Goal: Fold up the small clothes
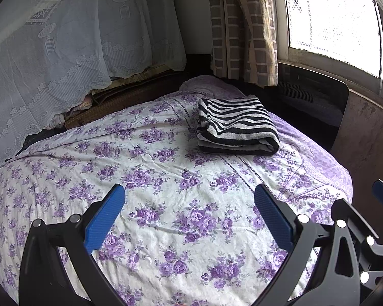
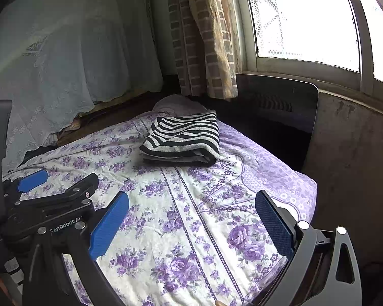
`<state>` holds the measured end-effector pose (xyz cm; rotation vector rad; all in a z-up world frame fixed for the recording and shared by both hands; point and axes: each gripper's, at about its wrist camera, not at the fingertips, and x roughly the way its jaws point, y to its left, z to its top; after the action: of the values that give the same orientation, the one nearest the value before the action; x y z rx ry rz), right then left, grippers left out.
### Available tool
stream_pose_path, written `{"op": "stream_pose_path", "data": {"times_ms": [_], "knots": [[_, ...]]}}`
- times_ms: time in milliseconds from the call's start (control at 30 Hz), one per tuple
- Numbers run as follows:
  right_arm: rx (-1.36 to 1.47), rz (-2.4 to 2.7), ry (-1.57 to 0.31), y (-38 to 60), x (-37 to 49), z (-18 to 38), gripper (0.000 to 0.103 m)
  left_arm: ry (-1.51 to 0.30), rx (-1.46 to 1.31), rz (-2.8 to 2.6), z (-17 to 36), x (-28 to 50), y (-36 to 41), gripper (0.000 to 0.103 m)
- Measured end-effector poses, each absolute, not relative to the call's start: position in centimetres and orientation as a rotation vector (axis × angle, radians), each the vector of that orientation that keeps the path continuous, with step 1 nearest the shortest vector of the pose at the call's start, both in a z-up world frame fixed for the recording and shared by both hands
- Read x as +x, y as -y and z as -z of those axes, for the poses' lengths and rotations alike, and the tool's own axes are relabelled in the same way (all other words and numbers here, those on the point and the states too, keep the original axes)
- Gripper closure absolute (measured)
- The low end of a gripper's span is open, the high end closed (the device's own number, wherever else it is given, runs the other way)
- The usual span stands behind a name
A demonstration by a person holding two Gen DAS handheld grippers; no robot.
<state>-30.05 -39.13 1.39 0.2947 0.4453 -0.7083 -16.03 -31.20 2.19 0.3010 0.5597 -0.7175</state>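
Lying folded into a thick rectangle, the striped black-and-white garment rests on the far part of the bed, close to the edge nearest the window. The bed's cover is white with purple flowers, turning to a solid lilac band along its right side. In the right wrist view the same striped garment sits beyond both grippers, touching neither.

The left gripper hovers over the near part of the bed with its blue pads spread wide and nothing between them. The right gripper is likewise spread wide and holds nothing; it sits just beside the left gripper, which shows at the left of its view.

A checked brown curtain hangs at the head of the bed beside the window, and a white lace cloth drapes over something to the left
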Motion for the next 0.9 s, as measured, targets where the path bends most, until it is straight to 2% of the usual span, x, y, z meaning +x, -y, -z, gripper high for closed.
{"op": "stream_pose_path", "data": {"times_ms": [900], "knots": [[0.297,0.707,-0.444,39.28,-30.07,-1.39,0.003,-0.565,0.304,0.725,-2.17,-16.03,30.73,0.004]]}}
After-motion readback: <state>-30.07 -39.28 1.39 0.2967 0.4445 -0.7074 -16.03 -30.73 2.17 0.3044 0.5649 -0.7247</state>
